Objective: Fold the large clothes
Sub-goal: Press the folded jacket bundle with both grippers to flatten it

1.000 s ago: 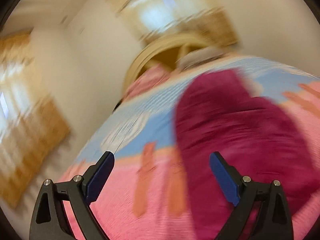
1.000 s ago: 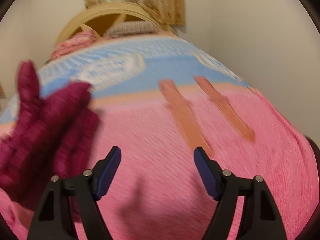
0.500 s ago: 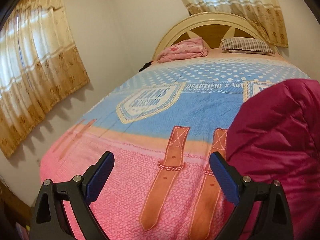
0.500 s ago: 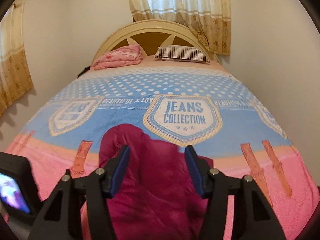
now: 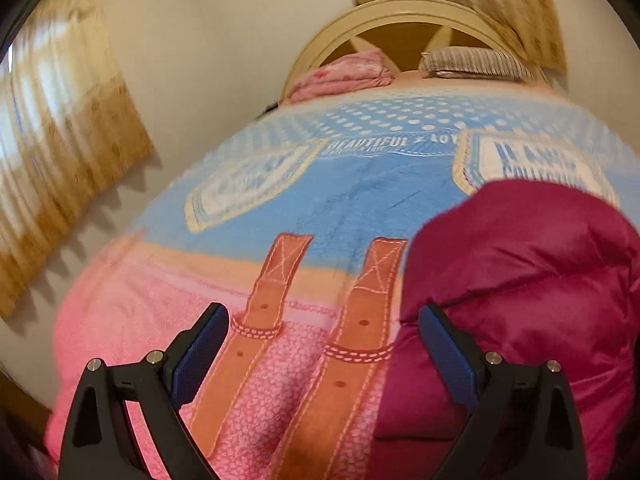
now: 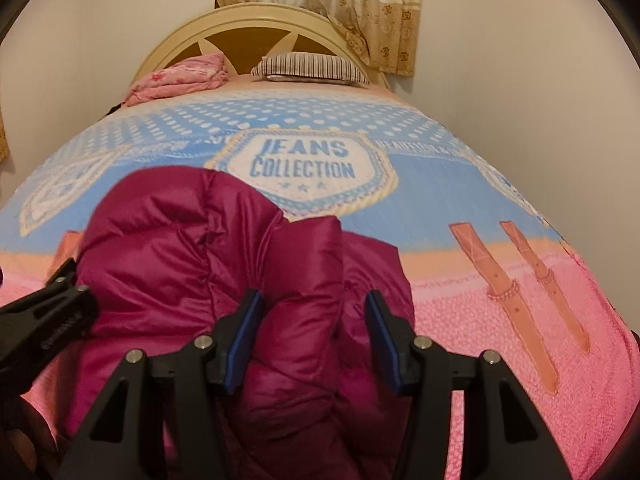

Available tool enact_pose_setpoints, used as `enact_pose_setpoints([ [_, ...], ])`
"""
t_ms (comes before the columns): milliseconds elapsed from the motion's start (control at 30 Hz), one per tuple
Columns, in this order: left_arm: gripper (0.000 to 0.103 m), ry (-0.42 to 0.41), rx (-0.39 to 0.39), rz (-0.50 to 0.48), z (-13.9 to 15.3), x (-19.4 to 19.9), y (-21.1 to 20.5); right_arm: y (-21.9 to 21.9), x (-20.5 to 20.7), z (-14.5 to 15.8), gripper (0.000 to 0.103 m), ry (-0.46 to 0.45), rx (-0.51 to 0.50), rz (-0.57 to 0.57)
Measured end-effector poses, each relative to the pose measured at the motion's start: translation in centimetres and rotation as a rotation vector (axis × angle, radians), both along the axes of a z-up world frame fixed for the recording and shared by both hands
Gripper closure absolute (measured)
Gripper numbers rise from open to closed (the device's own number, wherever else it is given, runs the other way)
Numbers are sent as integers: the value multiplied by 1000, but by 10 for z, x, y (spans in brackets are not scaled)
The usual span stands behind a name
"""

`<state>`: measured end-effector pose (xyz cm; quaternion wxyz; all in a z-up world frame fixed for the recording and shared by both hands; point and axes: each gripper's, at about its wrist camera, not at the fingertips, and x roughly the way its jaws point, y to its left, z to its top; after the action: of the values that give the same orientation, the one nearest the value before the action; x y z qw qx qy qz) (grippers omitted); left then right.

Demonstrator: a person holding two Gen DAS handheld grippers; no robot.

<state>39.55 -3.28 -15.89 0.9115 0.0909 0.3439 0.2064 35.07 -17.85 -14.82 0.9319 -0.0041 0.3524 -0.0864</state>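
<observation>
A magenta puffer jacket (image 6: 192,256) lies bunched on the pink near end of the bed; it fills the right side of the left wrist view (image 5: 532,280). My right gripper (image 6: 312,332) is open, its jaws on either side of a puffy fold of the jacket. My left gripper (image 5: 322,346) is open and empty, over the bedspread just left of the jacket's edge. The left gripper also shows at the left edge of the right wrist view (image 6: 44,320).
The bed has a pink and blue "Jeans Collection" bedspread (image 6: 500,184). A pink folded blanket (image 6: 180,76) and a striped pillow (image 6: 312,66) lie by the headboard (image 6: 248,26). Walls flank both sides, with curtains at the left (image 5: 60,160) and behind the bed.
Both grippers swung from blurred side views toward the jacket and moved closer to the bed. The right gripper now straddles a jacket fold; the left sits nearer the jacket's left edge.
</observation>
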Motion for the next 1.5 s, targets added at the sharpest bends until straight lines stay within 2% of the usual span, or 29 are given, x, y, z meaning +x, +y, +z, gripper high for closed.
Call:
enact_pose_setpoints([
  [33,6,-9,35,-14,-2,-1,-10,-4,-1,-4,49,0,7,-5],
  [200,6,1,111,-34,-12,2,-31,-14,-3,-19,48,-1,35,-27],
  [300,6,15,127,-28,-21,7,-37,-15,-2,-24,48,-6,31,-35],
  [500,6,27,94,-24,-31,11,-37,-23,-1,-36,44,-3,58,-33],
  [867,6,61,67,-30,-43,18,-38,-29,3,-45,43,28,109,-34],
  [1500,6,63,68,-27,-47,20,-41,-33,11,-53,39,62,122,-33],
])
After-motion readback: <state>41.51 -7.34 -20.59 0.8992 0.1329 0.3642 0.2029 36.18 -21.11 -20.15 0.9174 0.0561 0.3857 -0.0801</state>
